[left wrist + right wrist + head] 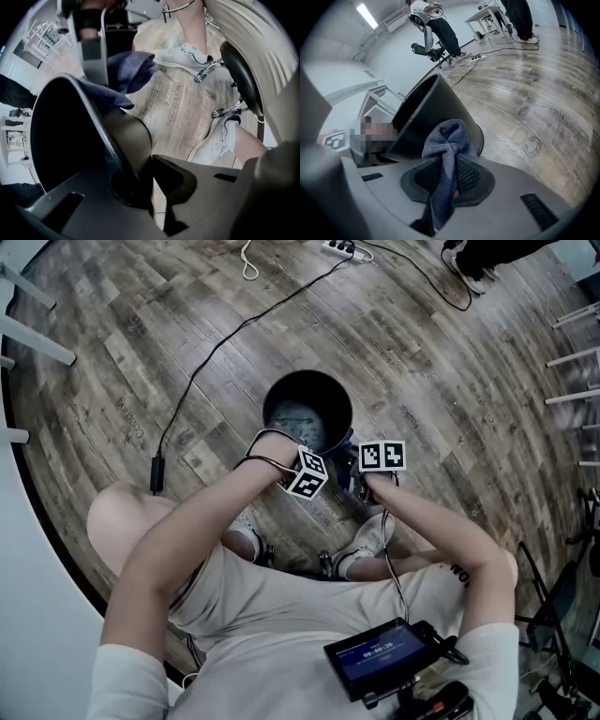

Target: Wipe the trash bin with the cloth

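On the wood-plank floor (pixel 422 352), the round dark-grey plastic trash bin (pixel 279 390) is standing upright. I've got my left gripper (pixel 147 161) with its jaws clamped on the bin's rim, and the right gripper (pixel 451 161) is pinching the bunched blue cloth (pixel 450 133) right beside the outer wall.
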Motion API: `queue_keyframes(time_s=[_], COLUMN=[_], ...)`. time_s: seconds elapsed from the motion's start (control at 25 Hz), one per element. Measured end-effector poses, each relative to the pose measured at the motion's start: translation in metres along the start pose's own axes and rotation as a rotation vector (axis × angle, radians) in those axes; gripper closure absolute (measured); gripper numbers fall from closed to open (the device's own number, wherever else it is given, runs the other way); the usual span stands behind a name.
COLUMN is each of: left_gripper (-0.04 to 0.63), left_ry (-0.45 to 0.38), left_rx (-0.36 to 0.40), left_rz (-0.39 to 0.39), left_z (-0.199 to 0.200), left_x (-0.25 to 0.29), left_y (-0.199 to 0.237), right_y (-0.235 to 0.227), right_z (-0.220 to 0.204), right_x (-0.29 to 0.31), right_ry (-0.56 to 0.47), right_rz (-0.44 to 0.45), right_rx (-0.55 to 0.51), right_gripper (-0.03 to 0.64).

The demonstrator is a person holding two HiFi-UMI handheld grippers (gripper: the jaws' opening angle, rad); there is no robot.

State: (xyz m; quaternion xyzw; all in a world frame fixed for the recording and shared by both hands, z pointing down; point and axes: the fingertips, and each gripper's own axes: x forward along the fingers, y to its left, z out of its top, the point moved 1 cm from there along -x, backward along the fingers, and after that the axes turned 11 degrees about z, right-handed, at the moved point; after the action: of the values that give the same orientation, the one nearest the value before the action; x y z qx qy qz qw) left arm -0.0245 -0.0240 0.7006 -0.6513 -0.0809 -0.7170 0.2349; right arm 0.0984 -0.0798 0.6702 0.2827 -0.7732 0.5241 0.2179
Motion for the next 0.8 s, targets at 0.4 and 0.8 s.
queue_keyframes(time_s=[0.4, 0.8], left_gripper=[0.565, 0.432], left_ry=[-0.052, -0.085], left_rx=[-0.079, -0.052], left_rz=[-0.03, -0.046], left_z=[0.016, 0.018], left_x=[-0.004, -0.007], left_y=[0.008, 0.007], right_y=[-0.101, -0.103], right_z=[-0.047, -0.049], right_x=[0.093, 0.054], right_ry=[0.06, 0.093], right_rz=[-0.075, -0.119], right_rx=[0.12, 0.185], right_gripper=[0.555, 0.555])
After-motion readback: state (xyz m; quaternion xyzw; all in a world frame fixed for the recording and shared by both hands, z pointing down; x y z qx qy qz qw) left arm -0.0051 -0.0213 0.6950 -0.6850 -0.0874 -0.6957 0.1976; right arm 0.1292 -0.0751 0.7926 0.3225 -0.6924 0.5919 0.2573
